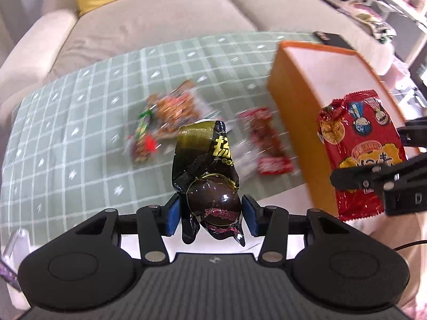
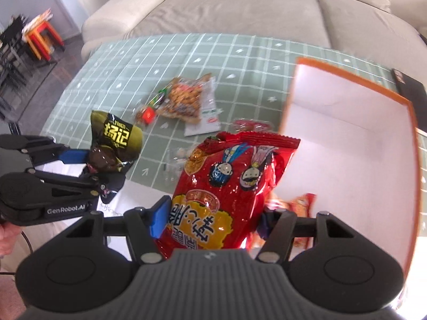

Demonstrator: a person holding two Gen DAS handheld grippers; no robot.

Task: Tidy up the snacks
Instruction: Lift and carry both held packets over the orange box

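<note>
My left gripper (image 1: 212, 214) is shut on a black and gold snack packet (image 1: 205, 160) and holds it above the table; it also shows in the right wrist view (image 2: 114, 140). My right gripper (image 2: 213, 218) is shut on a red snack bag (image 2: 229, 186) with cartoon faces, held up beside the orange box (image 2: 347, 122). The red bag also shows in the left wrist view (image 1: 360, 149), in front of the orange box (image 1: 296, 85). The box is white inside and holds an orange-red packet (image 2: 301, 202) at its near end.
Loose snacks lie on the green checked tablecloth (image 2: 240, 61): a clear bag of brown snacks (image 2: 186, 98), a small red and green packet (image 2: 149, 109), a red wrapper (image 1: 267, 138). A beige sofa (image 2: 240, 8) stands behind the table. A black box (image 2: 408, 82) sits beyond the orange box.
</note>
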